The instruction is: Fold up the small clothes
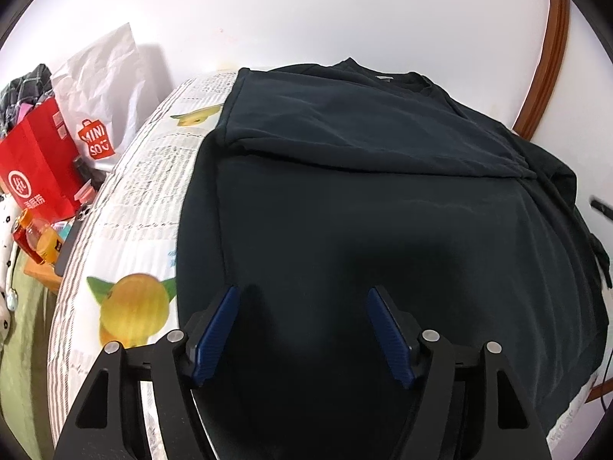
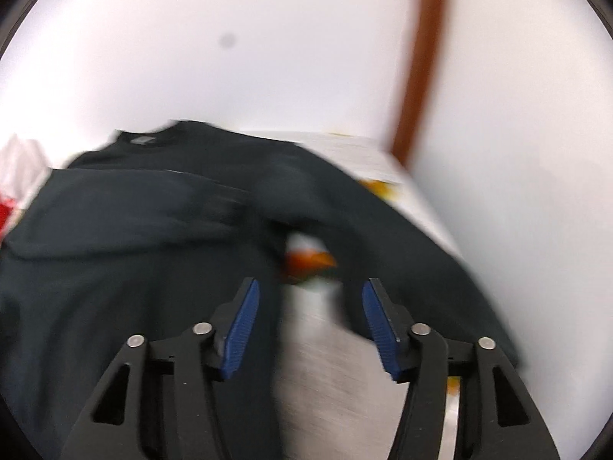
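A dark navy long-sleeved top (image 1: 383,211) lies flat on the printed table cover (image 1: 126,207), collar at the far end. One sleeve is folded across its chest. My left gripper (image 1: 302,299) is open and empty, hovering over the near hem of the top. In the blurred right wrist view the same top (image 2: 134,237) fills the left and middle, and its other sleeve (image 2: 402,237) runs down the right side. My right gripper (image 2: 310,295) is open and empty, above the gap between body and sleeve.
Left of the table stand a red paper bag (image 1: 34,176), a white MINISO bag (image 1: 99,88) and an orange drink bottle (image 1: 42,241). A white wall is behind, with a brown wooden frame (image 1: 544,65) at the right. The table's right edge (image 2: 429,207) is close to the wall.
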Demonstrator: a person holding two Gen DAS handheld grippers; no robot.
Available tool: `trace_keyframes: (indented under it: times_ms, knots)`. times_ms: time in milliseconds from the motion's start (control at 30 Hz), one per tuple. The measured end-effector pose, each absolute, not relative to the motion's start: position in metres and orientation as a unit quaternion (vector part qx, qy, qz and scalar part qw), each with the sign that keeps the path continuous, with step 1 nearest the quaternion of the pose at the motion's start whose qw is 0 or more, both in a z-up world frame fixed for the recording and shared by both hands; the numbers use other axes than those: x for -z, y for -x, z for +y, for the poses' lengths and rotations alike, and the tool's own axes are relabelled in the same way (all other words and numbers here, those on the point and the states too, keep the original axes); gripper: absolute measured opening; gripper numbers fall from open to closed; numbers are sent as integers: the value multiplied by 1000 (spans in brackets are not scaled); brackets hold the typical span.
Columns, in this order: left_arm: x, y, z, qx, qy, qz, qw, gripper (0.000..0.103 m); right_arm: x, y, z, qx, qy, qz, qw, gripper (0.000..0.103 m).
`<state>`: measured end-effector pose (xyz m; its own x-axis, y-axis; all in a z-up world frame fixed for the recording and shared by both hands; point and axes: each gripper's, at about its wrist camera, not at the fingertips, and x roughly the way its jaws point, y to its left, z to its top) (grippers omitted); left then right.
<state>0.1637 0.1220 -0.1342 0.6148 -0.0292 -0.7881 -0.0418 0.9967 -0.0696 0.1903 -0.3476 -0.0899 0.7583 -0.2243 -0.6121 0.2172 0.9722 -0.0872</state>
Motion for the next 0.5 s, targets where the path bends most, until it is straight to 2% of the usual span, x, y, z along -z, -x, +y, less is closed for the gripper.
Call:
trace_keyframes:
  times_ms: [133,333,500]
  knots:
    - [133,-156,126,-7,48,439,897,71,111,-145,-419,219,-2,349,911,75]
    - [140,-147,127,-26,45,449,892,72,150,-118,-477,272,-11,398,876,76]
    - [142,-139,129,-37,32,455,889,72,167,-118,-496,268,-18,402,875,76]
